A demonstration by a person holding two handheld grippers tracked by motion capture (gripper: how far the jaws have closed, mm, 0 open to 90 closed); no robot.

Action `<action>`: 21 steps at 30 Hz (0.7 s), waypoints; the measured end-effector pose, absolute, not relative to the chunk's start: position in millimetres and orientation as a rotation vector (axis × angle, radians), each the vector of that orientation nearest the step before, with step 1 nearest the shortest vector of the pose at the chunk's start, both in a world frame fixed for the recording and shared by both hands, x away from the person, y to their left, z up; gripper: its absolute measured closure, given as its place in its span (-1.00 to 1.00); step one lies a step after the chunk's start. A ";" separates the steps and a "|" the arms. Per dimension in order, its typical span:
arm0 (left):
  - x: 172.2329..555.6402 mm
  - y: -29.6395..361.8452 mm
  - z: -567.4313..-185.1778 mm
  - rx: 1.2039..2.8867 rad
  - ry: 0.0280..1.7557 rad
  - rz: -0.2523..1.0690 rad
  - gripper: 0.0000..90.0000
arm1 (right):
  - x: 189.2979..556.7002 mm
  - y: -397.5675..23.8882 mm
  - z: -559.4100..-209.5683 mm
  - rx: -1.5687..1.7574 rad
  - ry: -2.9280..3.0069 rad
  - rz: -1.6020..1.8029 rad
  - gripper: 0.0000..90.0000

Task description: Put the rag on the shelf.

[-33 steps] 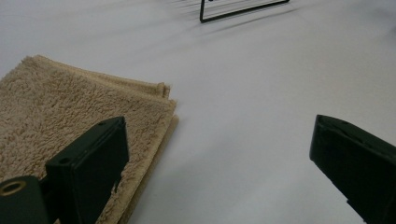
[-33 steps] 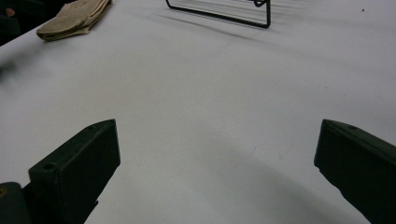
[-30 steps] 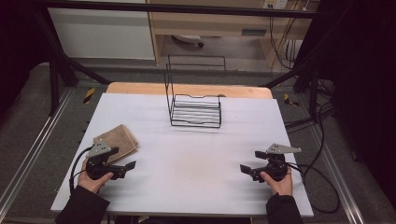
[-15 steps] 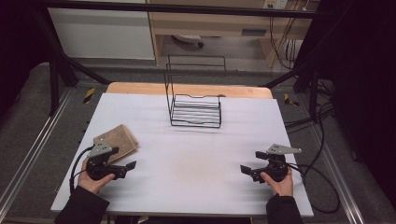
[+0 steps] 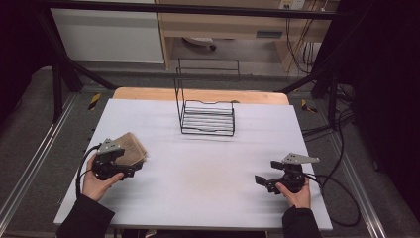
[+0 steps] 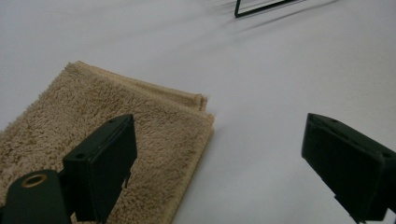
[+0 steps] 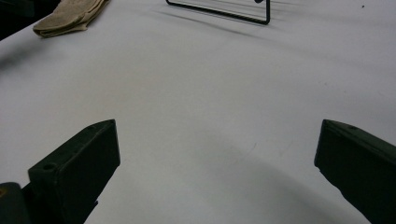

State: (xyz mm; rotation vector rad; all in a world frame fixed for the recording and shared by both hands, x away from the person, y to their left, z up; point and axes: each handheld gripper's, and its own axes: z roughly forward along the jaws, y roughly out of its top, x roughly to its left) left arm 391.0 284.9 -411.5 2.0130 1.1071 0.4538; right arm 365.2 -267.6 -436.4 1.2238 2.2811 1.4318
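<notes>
As seen from the high view, the left claw [image 5: 130,167] has edged onto the folded tan towel [image 5: 132,148] at the surface's [image 5: 208,163] left; the right claw [image 5: 261,180] rests spread, well apart. Left gripper view: jaws spread, having just begun closing, one above the towel [image 6: 154,135], nothing pinched yet. Right gripper view: jaws wide, wire rack [image 7: 224,9] beyond. Judgement: grasp imminent.

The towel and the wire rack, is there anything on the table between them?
No. In the high view, only bare white tabletop lies between the folded tan towel and the black wire rack.
</notes>
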 end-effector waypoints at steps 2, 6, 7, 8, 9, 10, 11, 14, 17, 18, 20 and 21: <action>395.6 282.6 -411.5 2.026 1.116 0.458 -0.73 | 365.6 -267.7 -436.5 1.222 2.286 1.425 -0.99; 402.7 277.6 -412.7 2.039 1.136 0.462 -0.64 | 365.7 -267.3 -437.0 1.221 2.287 1.422 -0.99; 407.4 274.2 -414.5 2.042 1.153 0.463 -0.61 | 365.7 -267.3 -437.0 1.220 2.287 1.422 -0.99; 407.4 274.2 -414.5 2.042 1.153 0.463 -0.57 | 365.7 -267.3 -437.0 1.220 2.287 1.422 -0.99; 411.5 271.4 -417.0 2.064 1.161 0.478 -0.51 | 365.9 -267.6 -437.0 1.218 2.287 1.422 -0.99; 411.5 271.4 -417.0 2.064 1.161 0.478 -0.46 | 365.9 -267.6 -437.0 1.218 2.287 1.422 -0.99; 413.4 269.9 -418.6 2.078 1.166 0.493 -0.43 | 365.8 -267.6 -437.0 1.220 2.287 1.420 -0.99; 418.4 267.4 -423.7 2.096 1.182 0.509 -0.32 | 366.0 -267.4 -437.1 1.221 2.287 1.419 -0.99; 422.5 266.5 -427.9 2.112 1.186 0.511 -0.19 | 366.0 -267.3 -437.3 1.220 2.291 1.415 -0.99; 423.2 266.2 -429.0 2.112 1.188 0.508 -0.14 | 366.0 -267.2 -437.4 1.222 2.291 1.414 -0.99; 425.5 266.2 -432.5 2.142 1.193 0.526 -0.05 | 366.2 -267.0 -437.8 1.218 2.296 1.409 -0.99; 427.2 266.5 -435.2 2.156 1.197 0.518 -0.02 | 366.2 -266.7 -437.9 1.220 2.296 1.410 -0.99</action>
